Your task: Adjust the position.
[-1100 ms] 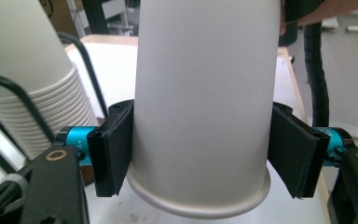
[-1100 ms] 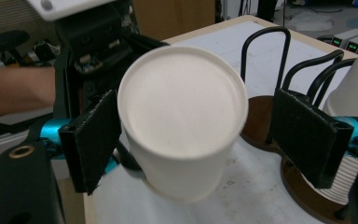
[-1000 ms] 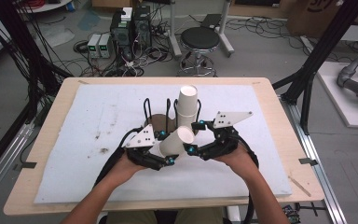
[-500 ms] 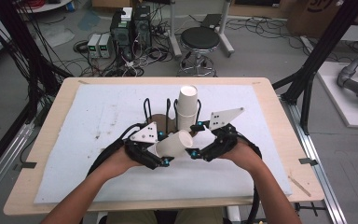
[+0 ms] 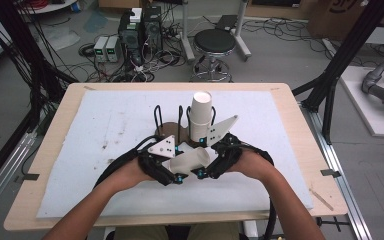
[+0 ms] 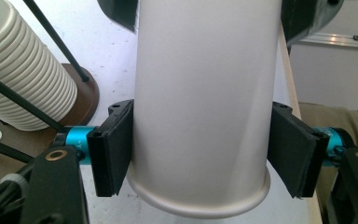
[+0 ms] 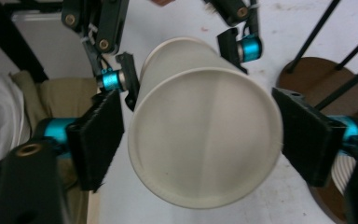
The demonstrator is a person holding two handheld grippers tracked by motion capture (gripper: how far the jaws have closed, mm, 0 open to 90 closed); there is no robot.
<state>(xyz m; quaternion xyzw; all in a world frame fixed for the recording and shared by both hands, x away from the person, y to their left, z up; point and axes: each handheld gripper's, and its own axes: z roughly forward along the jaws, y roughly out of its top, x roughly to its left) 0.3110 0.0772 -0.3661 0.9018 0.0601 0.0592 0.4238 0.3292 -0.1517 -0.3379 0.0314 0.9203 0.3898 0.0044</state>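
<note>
- The high view looks forward and down from above the person's side of the bench [image 5: 105, 200], taking in the floor beyond.
- The left tool [image 6: 200, 154] view sits very close behind its jaws, facing the paper cup [image 6: 205, 93].
- The right tool [image 7: 200, 135] view, equally close, faces that cup's [image 7: 205, 140] end.
- All three share the cup [image 5: 190, 161]; the cup stack [image 5: 200, 117] appears in the high view and at the left tool view's edge [image 6: 18, 70].

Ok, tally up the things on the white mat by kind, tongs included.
Paper cup: 1
Cup stack: 1
Wire rack: 1
Tongs: 2 (left tongs shut on the paper cup; right tongs have just been closing around it, not gripping yet)
Total: 5
</note>
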